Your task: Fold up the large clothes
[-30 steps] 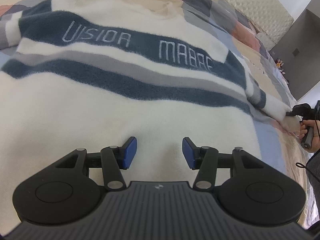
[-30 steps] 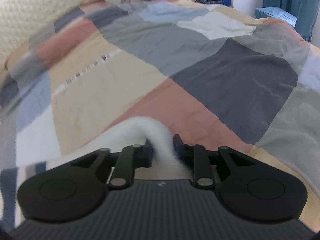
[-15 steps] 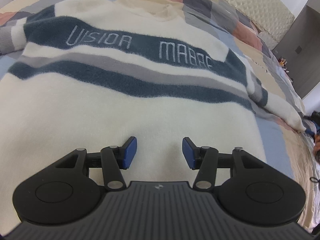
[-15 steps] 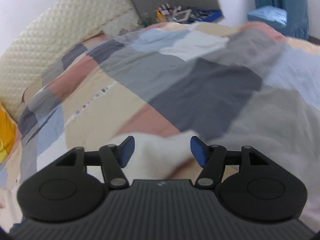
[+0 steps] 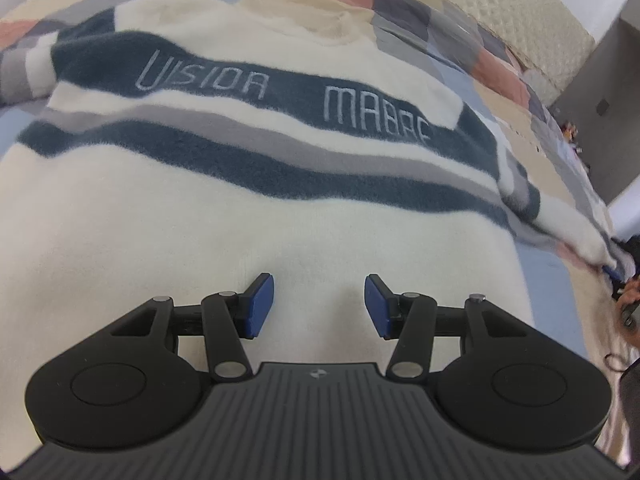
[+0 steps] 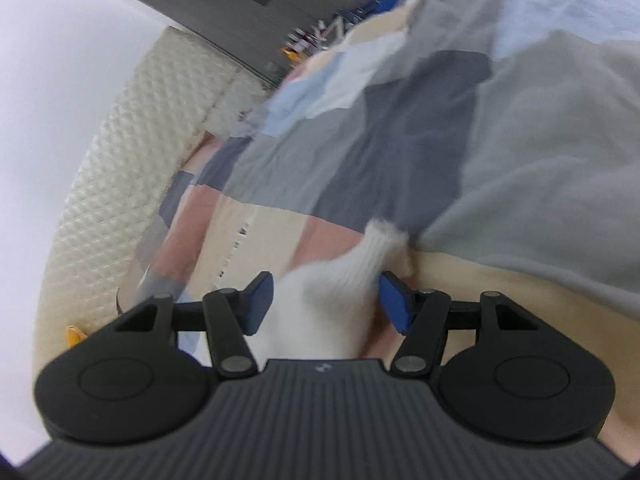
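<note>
The sweater (image 5: 248, 248) lies face up and spread flat on the bed (image 5: 532, 148), collar toward the headboard (image 5: 500, 12), its right sleeve (image 6: 332, 304) running out toward the bed's right edge. The cuff of that sleeve sits between the right tongs (image 6: 326, 306), whose jaws have just been closing a little yet stand apart, the pads not clearly pinching the fleece. To do this well, I judge the cuff needs a firm pinch before the sleeve is carried across the chest, kept low so the body stays smooth. The left tongs (image 5: 319, 306) hover open over the lower hem, holding nothing. No containers are in view.
</note>
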The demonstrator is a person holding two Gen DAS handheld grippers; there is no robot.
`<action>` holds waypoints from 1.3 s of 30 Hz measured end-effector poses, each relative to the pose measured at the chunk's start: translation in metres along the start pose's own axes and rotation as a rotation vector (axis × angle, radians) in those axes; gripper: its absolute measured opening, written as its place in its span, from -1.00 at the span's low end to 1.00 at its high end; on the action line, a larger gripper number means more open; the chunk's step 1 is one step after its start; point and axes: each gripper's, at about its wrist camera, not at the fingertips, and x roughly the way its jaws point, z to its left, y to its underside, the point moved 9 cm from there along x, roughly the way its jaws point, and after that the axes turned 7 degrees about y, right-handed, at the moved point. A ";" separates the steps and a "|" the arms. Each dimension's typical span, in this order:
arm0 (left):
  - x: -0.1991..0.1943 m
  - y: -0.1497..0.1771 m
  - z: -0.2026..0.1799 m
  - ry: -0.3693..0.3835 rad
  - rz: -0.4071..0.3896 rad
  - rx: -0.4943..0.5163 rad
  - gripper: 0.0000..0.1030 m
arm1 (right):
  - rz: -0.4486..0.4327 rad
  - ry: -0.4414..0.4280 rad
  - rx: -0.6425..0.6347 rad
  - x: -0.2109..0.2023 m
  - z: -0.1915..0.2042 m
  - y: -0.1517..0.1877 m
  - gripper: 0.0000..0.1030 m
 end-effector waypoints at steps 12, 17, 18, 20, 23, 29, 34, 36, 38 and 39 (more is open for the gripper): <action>0.005 0.003 -0.009 -0.030 0.002 0.045 0.10 | -0.078 0.210 -0.061 0.021 0.034 -0.027 -0.78; 0.005 0.002 -0.008 -0.010 0.000 0.033 0.10 | -0.154 -0.030 -0.162 -0.010 0.119 -0.050 -0.78; 0.005 0.003 -0.009 -0.007 0.000 0.033 0.10 | -0.165 -0.075 -0.177 -0.017 0.133 -0.054 -0.78; 0.005 0.003 -0.010 -0.004 -0.001 0.030 0.10 | -0.192 -0.131 -0.187 -0.030 0.143 -0.060 -0.79; 0.003 0.003 -0.009 0.007 -0.001 0.016 0.10 | -0.197 -0.060 -0.211 -0.026 0.123 -0.063 -0.78; 0.003 0.005 -0.015 0.021 0.007 0.041 0.10 | -0.142 0.110 -0.200 -0.010 0.036 -0.042 -0.79; 0.003 0.010 -0.025 0.003 0.007 0.115 0.10 | -0.086 0.197 -0.205 -0.009 -0.021 -0.008 -0.80; 0.003 0.011 -0.026 -0.001 0.008 0.123 0.10 | -0.069 0.217 -0.215 -0.011 -0.037 0.002 -0.80; 0.003 0.011 -0.026 0.000 0.009 0.120 0.10 | -0.076 0.213 -0.229 -0.012 -0.042 0.008 -0.81; 0.003 0.011 -0.026 0.000 0.009 0.120 0.10 | -0.083 0.212 -0.240 -0.013 -0.041 0.009 -0.81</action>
